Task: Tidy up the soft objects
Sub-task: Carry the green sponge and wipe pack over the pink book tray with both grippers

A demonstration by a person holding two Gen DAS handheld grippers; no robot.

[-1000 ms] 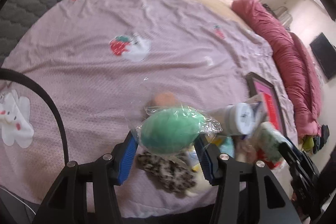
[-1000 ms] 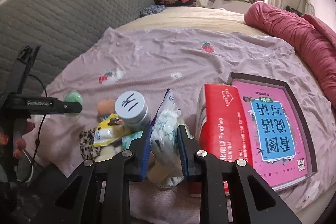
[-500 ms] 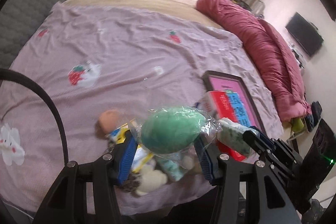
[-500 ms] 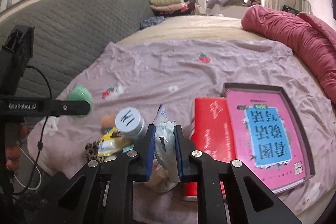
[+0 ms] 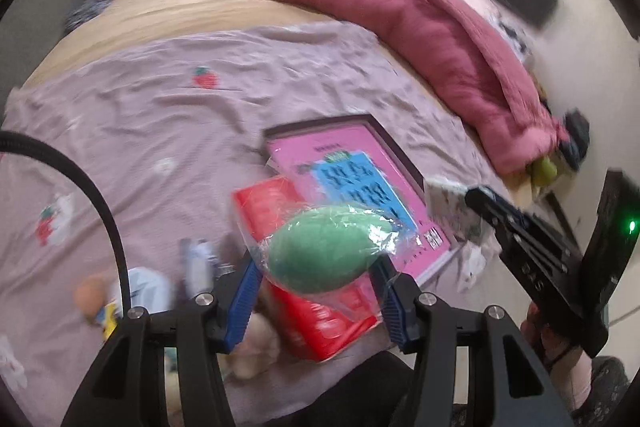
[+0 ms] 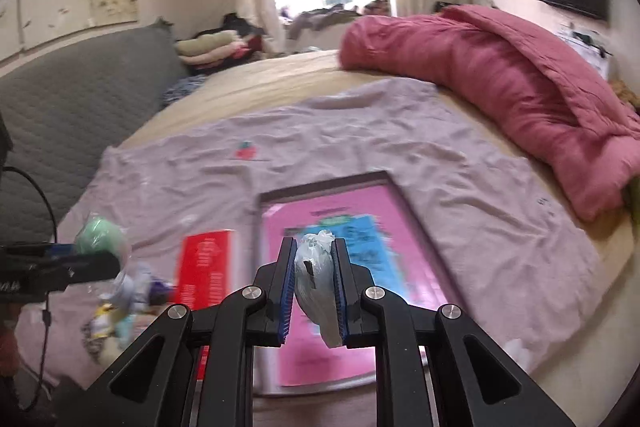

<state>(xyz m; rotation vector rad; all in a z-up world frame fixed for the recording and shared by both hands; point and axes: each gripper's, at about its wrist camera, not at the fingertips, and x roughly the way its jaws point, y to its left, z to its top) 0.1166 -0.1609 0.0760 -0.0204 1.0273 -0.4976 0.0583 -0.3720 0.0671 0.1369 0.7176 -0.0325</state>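
1. Looking from the left side, I see a small pile of soft things (image 5: 132, 291) on the lilac sheet (image 5: 160, 131), but blur makes them hard to name; I can only make out a peach ball (image 5: 86, 293) and a pale pouch.
2. My left gripper (image 5: 316, 285) is clamped on the green sponge egg (image 5: 326, 253), which is wrapped in clear film. It hangs in the air above the red book (image 5: 316, 323), so part of that book is hidden behind it.
3. The pink book (image 5: 352, 187) lies in a dark tray (image 5: 394, 143) just beside the red book; its lower part is covered by my tools.
4. My right gripper (image 6: 313, 291) squeezes a pale plastic pouch (image 6: 316, 275) tightly between the blue pads (image 6: 339, 291). It hovers over the pink book, pointing toward the window. What the pouch contains I cannot tell.
5. At the right, the rolled red quilt (image 6: 500, 83) lies along the bed edge, and its far end is cut off.
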